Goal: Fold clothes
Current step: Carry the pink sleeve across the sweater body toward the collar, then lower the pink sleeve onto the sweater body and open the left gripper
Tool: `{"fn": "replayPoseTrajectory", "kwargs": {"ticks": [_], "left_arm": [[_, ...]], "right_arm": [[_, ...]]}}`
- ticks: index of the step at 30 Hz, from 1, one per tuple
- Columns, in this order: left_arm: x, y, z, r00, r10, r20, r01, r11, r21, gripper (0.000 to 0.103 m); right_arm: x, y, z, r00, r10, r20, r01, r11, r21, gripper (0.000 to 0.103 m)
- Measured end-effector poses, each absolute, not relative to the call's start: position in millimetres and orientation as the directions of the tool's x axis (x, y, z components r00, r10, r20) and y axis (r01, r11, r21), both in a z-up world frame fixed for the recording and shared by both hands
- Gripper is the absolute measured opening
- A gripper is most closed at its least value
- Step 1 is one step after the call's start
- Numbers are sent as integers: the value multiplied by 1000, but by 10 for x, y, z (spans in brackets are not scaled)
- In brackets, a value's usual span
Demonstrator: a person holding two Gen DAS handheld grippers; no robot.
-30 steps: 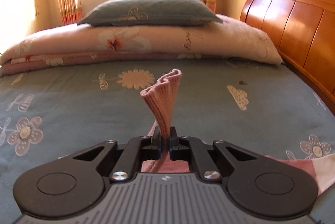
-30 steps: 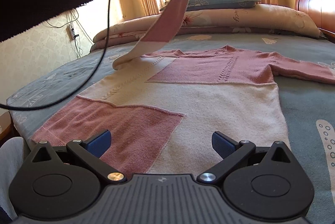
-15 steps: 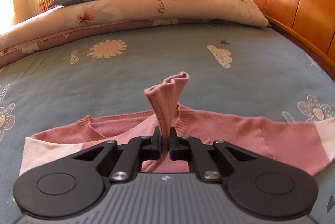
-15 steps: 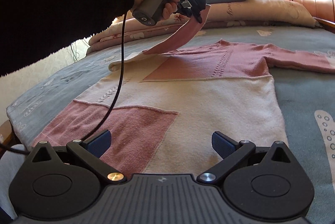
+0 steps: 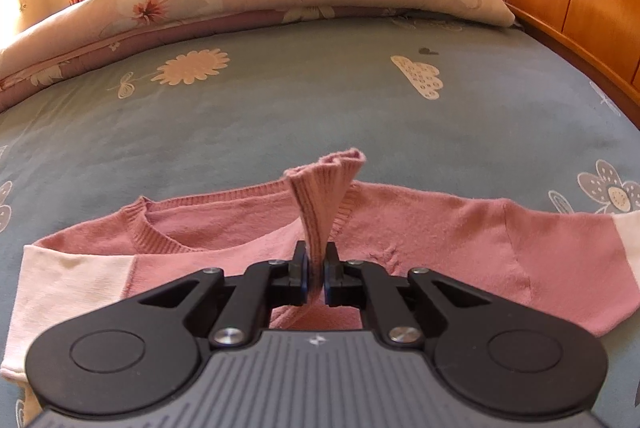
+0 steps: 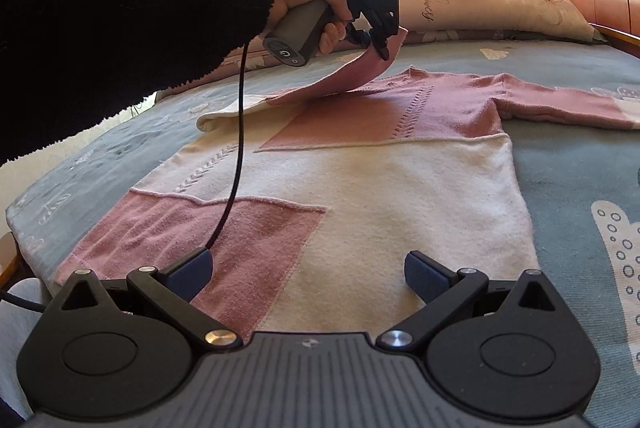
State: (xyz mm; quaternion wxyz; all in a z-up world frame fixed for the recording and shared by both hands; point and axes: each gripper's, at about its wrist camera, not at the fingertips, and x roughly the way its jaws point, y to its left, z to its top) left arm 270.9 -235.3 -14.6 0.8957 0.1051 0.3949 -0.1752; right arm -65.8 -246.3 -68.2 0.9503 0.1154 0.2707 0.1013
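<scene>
Sweater point(image 6: 360, 183) lay flat on bed point(image 5: 280, 115) | left gripper point(image 5: 315, 270) clamped its cuff point(image 5: 326, 187), sleeve carried over chest | right gripper point(image 6: 308, 270) gaped empty near hem | next: likely lay sleeve flat

**Black linkage grippers, grey ribbed housings, fleecy black sleeve**

The left gripper point(image 5: 315, 278) is built of matte black linkage arms with silver screws at the pivots; a grey ribbed housing with a small white mark is seen behind them; the right gripper point(image 6: 308, 272) is shaped alike, with blue textured pads point(image 6: 422, 272); a fleecy black sleeve point(image 6: 120, 23) is worn; a grey handle point(image 6: 298, 33) and black cable point(image 6: 236, 163) are shown.
</scene>
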Motion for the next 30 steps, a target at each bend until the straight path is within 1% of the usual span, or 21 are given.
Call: {"fn": "replayPoseTrajectory", "kwargs": {"ticks": [1, 8, 9, 11, 13, 18, 24, 30], "left_arm": [[2704, -2369, -159, 622, -231, -748, 401, 915, 51, 9], [2643, -2416, -187, 597, -246, -764, 425, 904, 41, 13], [2637, -2419, -184, 591, -254, -766, 431, 902, 33, 15], [2608, -2435, -166, 584, -272, -765, 450, 893, 26, 22], [2563, -2459, -139, 592, -273, -758, 464, 885, 43, 25], [2492, -2393, -3, 603, -273, -750, 482, 873, 70, 25], [2449, -1882, 306, 650, -221, -727, 429, 896, 111, 25], [2348, -1026, 629, 703, -139, -697, 316, 940, 131, 33]], "right_arm": [[-657, -2472, -681, 833, 255, -491, -128, 952, 277, 103], [-657, -2536, -684, 833, 257, -490, -110, 945, 308, 103], [-657, -2540, -684, 833, 257, -491, -109, 944, 310, 103], [-660, -2541, -682, 832, 256, -491, -107, 944, 311, 103], [-661, -2543, -680, 832, 256, -492, -105, 944, 313, 103], [-653, -2568, -687, 830, 256, -495, -98, 941, 323, 103], [-651, -2603, -695, 829, 262, -494, -88, 934, 347, 103], [-637, -2620, -700, 825, 263, -500, -75, 928, 364, 103]]}}
